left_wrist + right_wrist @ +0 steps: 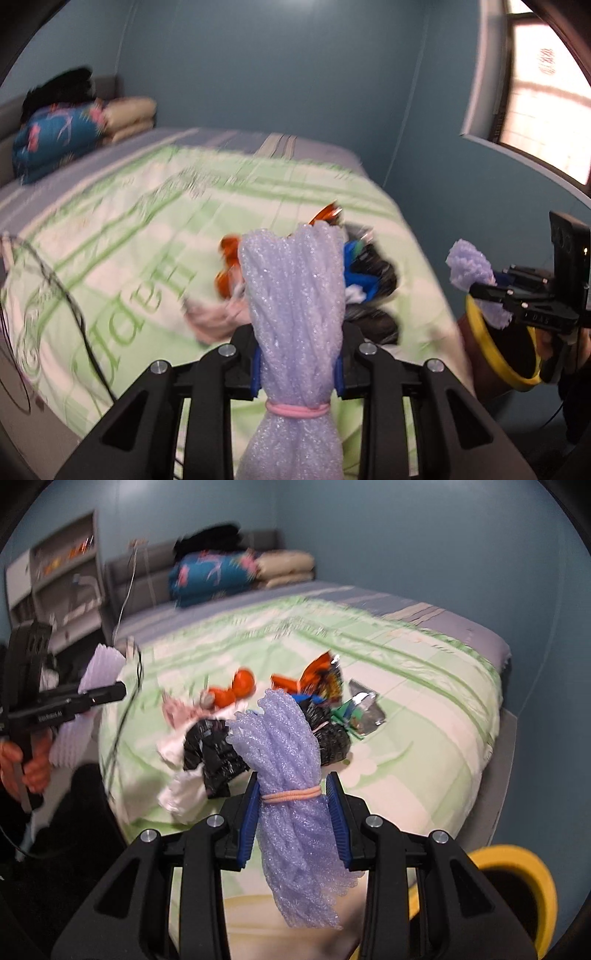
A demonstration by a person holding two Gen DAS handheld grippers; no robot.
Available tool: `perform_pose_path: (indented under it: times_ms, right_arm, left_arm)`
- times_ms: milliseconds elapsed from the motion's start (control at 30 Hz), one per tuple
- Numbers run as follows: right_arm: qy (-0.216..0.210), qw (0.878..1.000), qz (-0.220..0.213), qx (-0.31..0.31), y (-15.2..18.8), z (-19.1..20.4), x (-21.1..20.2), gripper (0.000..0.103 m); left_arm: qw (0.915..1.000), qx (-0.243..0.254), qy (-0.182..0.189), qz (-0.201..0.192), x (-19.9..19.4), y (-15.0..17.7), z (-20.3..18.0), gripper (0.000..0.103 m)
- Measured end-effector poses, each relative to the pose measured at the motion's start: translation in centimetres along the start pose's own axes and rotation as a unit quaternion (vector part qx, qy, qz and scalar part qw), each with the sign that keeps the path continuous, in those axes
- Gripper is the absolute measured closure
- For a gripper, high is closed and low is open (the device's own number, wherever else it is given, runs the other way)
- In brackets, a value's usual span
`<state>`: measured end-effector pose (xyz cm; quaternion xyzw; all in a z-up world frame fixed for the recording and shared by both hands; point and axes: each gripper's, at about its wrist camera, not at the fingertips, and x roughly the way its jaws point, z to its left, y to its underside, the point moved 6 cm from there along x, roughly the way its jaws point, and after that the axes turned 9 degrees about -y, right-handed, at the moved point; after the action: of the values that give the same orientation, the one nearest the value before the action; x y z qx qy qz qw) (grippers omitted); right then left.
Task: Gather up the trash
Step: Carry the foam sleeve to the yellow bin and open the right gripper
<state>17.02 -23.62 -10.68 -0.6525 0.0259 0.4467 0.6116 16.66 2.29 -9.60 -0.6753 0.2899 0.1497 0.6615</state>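
- The left gripper [297, 373] has its jaws clamped on 1 lilac foam-net bundle [295, 295], its long axis running forward between them.
- The right gripper [291, 816] pinches the second foam-net bundle [291, 760] at its pink band.
- The yellow-rimmed bin [517, 893] sits beside the bed [424, 686], nearer the right gripper.
- The trash pile [258, 716] lies on the bed, beyond the bin.

You are working in a home bedroom: a bed with a pale green and white printed cover [406, 686] is filling the space, folded blue floral and cream quilts [221, 572] are lying at its grey headboard [147, 572], and blue walls [277, 74] and a window [543, 103] are enclosing it.
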Motion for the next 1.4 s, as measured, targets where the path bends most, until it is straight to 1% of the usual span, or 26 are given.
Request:
perform_pose_path:
  times_ms: [133,267,300,367,500,567,633,767,833,900,1000,1067,1133,1233,1367,1400]
  right_arm:
    - [0.006,0.998,-0.055,0.028,0.3,-0.6,-3.9,0.070]
    - [0.015,0.993,-0.101,0.057,0.4,-1.8,-7.4,0.070]
    - [0.019,0.991,-0.118,0.065,0.4,-2.2,-8.5,0.070]
    - [0.027,0.987,-0.137,0.073,0.4,-2.5,-9.8,0.070]
    - [0.061,0.977,-0.187,0.089,0.5,-3.5,-13.2,0.070]
    - [0.076,0.970,-0.207,0.099,0.8,-4.2,-14.6,0.070]
    - [0.099,0.962,-0.228,0.113,1.3,-5.1,-16.3,0.070]
    - [0.136,0.944,-0.265,0.143,2.4,-6.9,-19.7,0.069]
    - [0.151,0.938,-0.274,0.152,2.9,-7.6,-21.1,0.069]
    - [0.174,0.931,-0.279,0.159,3.5,-7.9,-22.2,0.068]
    - [0.201,0.923,-0.279,0.174,4.9,-8.9,-23.4,0.068]
    - [0.209,0.920,-0.274,0.184,5.6,-9.7,-23.7,0.068]
    - [0.226,0.915,-0.270,0.199,6.7,-10.7,-24.1,0.068]
    - [0.234,0.910,-0.263,0.219,7.9,-12.1,-24.1,0.068]
    - [0.235,0.905,-0.252,0.249,9.7,-14.1,-23.7,0.067]
    - [0.233,0.905,-0.248,0.254,9.7,-14.4,-23.0,0.067]
  left_arm:
    - [0.9988,0.024,0.013,-0.040,-2.4,-2.8,-4.0,0.077]
    - [0.9955,0.037,0.029,-0.082,-4.9,-5.0,-8.0,0.077]
    - [0.9943,0.041,0.034,-0.093,-5.4,-5.5,-9.0,0.077]
    - [0.9924,0.046,0.042,-0.106,-6.2,-6.4,-11.1,0.077]
    - [0.9911,0.050,0.060,-0.108,-6.8,-7.4,-14.6,0.077]
    - [0.9901,0.052,0.078,-0.105,-6.9,-7.8,-16.8,0.077]
    - [0.9888,0.057,0.088,-0.106,-7.1,-8.1,-18.3,0.077]
    - [0.9849,0.064,0.129,-0.096,-7.0,-9.7,-22.3,0.077]
    - [0.9824,0.079,0.135,-0.102,-6.9,-10.3,-24.5,0.077]
    - [0.9795,0.093,0.150,-0.098,-6.5,-10.4,-26.6,0.077]
    - [0.9770,0.100,0.172,-0.076,-5.1,-9.4,-29.5,0.077]
    - [0.9758,0.106,0.182,-0.060,-3.6,-8.3,-31.3,0.077]
    - [0.9749,0.112,0.187,-0.045,-2.2,-7.3,-32.5,0.077]
    - [0.9721,0.119,0.201,-0.017,-0.3,-5.5,-34.1,0.077]
    - [0.9695,0.138,0.202,0.010,1.8,-3.2,-35.3,0.077]
    - [0.9688,0.141,0.203,0.017,2.3,-2.8,-35.5,0.077]
